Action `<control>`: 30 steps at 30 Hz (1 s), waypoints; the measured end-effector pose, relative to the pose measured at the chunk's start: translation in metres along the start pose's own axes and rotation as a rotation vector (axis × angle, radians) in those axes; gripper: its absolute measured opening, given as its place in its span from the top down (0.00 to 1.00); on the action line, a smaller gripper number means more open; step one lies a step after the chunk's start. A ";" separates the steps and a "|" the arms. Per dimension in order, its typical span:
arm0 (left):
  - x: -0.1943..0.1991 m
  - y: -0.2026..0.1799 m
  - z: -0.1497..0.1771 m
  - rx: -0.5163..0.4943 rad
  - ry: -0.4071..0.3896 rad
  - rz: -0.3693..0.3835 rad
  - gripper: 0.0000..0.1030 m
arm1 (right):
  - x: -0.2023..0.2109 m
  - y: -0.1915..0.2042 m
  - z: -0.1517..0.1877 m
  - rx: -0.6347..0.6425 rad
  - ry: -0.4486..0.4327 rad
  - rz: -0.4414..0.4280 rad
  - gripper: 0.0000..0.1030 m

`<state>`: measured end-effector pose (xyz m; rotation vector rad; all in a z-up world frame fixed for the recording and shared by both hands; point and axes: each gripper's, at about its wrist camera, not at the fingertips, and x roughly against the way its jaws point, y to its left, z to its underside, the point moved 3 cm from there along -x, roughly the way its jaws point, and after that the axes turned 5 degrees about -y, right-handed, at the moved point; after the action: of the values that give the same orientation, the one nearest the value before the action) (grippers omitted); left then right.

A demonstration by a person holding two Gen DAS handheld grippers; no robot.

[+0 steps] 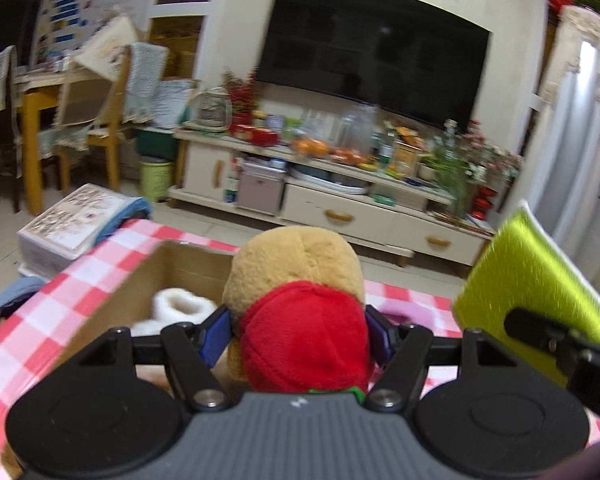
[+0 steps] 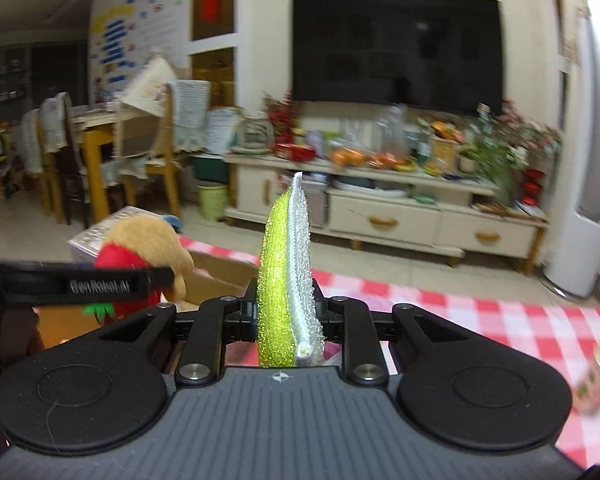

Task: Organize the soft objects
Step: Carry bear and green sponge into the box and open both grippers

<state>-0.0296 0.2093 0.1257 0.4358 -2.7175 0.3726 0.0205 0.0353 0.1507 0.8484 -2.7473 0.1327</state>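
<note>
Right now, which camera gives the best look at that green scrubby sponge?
The left wrist view: it shows the sponge's broad green face, pinched at its lower edge by the right hand-held gripper. The right wrist view sees the sponge only edge-on, a green layer against a white one, between its own fingers.

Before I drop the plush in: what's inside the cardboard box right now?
In the cardboard box a white fluffy item lies on the floor. The plush toy, clamped in the left gripper, and the gripper body hide the rest of the interior.
</note>
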 end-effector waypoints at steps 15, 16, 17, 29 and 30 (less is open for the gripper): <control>-0.023 0.061 0.018 0.090 0.165 -0.134 0.34 | -0.095 0.059 -0.013 0.011 0.102 -0.224 0.75; -0.023 0.062 0.019 0.087 0.170 -0.138 0.34 | -0.097 0.060 -0.011 0.013 0.110 -0.227 0.75; -0.023 0.062 0.020 0.086 0.175 -0.139 0.34 | -0.099 0.062 -0.009 0.015 0.118 -0.226 0.75; -0.028 0.062 0.028 0.079 0.235 -0.153 0.29 | -0.099 0.063 -0.001 0.037 0.167 -0.190 0.26; -0.027 0.061 0.027 0.074 0.231 -0.155 0.25 | -0.096 0.062 -0.002 0.029 0.149 -0.187 0.22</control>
<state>-0.0352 0.2631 0.0788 0.5816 -2.4342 0.4526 0.0621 0.1383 0.1262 1.0528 -2.5193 0.1918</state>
